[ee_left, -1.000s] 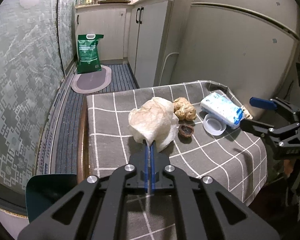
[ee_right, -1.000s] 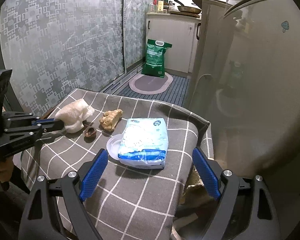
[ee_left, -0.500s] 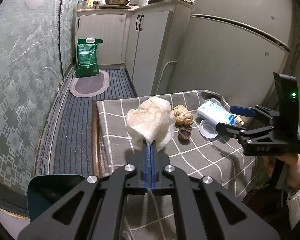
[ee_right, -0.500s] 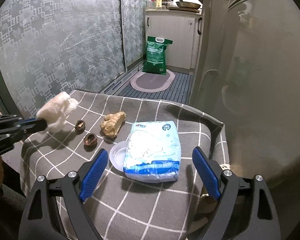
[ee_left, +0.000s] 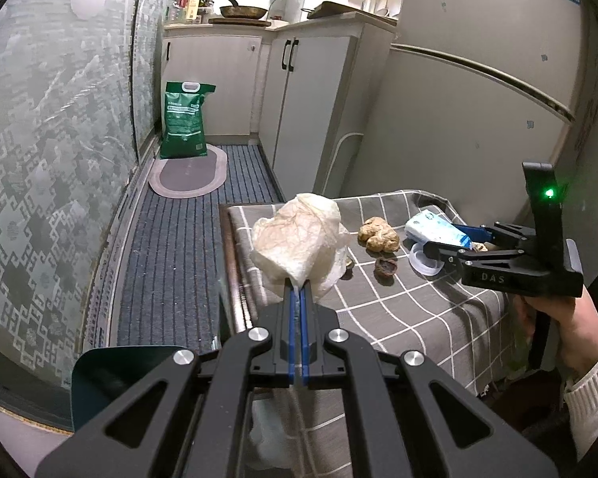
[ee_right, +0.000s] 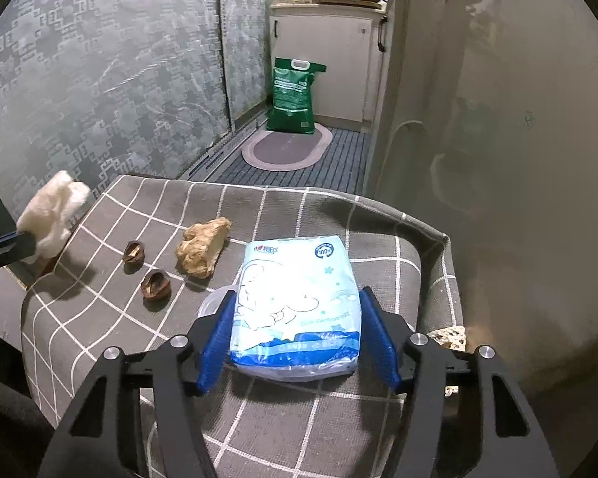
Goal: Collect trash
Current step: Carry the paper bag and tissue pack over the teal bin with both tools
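My left gripper [ee_left: 298, 287] is shut on a crumpled white tissue [ee_left: 301, 235] and holds it in the air past the table's left edge; the tissue also shows in the right wrist view [ee_right: 54, 213]. My right gripper [ee_right: 297, 330] is open, its blue pads on either side of a blue-and-white wet-wipe pack [ee_right: 299, 298], not pressing it. On the checked tablecloth [ee_right: 299, 215] lie a beige crumpled lump [ee_right: 203, 245] and two brown nut shells [ee_right: 133, 251] [ee_right: 155, 285]. A clear plastic lid [ee_right: 211, 304] lies partly under the pack.
A dark green bin [ee_left: 115, 382] stands on the floor below my left gripper. A fridge [ee_left: 478, 127] is close behind the table. A green bag [ee_left: 184, 119] and an oval mat [ee_left: 189, 173] lie on the floor by the cabinets. A porous stone [ee_right: 446, 336] sits off the table's right edge.
My left gripper has lifted the tissue and carried it left, off the table. My right gripper has moved in around the wet-wipe pack and its jaws have narrowed.
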Motion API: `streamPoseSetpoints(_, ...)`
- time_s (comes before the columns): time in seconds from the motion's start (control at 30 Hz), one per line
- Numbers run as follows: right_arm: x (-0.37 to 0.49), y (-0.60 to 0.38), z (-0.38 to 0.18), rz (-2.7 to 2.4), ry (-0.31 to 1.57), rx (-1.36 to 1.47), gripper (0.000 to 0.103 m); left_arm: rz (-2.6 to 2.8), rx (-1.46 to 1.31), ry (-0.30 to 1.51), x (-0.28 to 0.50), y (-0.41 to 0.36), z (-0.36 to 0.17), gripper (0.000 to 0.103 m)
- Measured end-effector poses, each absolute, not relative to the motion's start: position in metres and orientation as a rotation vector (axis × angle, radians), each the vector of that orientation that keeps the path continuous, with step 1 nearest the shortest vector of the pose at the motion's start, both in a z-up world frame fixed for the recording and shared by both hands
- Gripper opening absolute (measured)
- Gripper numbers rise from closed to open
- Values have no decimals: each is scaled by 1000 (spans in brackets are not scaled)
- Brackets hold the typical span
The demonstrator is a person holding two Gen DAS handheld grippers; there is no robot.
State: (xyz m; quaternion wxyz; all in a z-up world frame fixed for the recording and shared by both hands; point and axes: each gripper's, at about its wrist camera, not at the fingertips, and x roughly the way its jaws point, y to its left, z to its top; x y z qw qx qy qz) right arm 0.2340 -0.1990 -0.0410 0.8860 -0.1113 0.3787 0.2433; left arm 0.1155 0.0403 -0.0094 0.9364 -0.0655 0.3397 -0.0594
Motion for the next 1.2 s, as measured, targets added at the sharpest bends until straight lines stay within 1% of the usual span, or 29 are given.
streamPoseSetpoints(0.03,235,-198,-41,509,797,-233,51,-119,-136,691,114,43,-8,3)
streamPoseSetpoints(0.13,236,-195,-40,500,798,-229,50,-108,-142,681,110,51,-5,3)
streamPoseSetpoints(0.37,231,-188,-19,506,766,-191,49,-62,-150,691,102,72,-6,3)
streamPoseSetpoints(0.57,221,-169,1,543,719,-174,49,-10,-148,737,98,91,-19,3)
streamPoseSetpoints(0.83,203,-121,16,642,691,-186,49,50,-132,827,84,122,-49,3)
streamPoseSetpoints(1.2,170,-55,21,794,692,-226,50,59,-62,1026,70,138,-116,3)
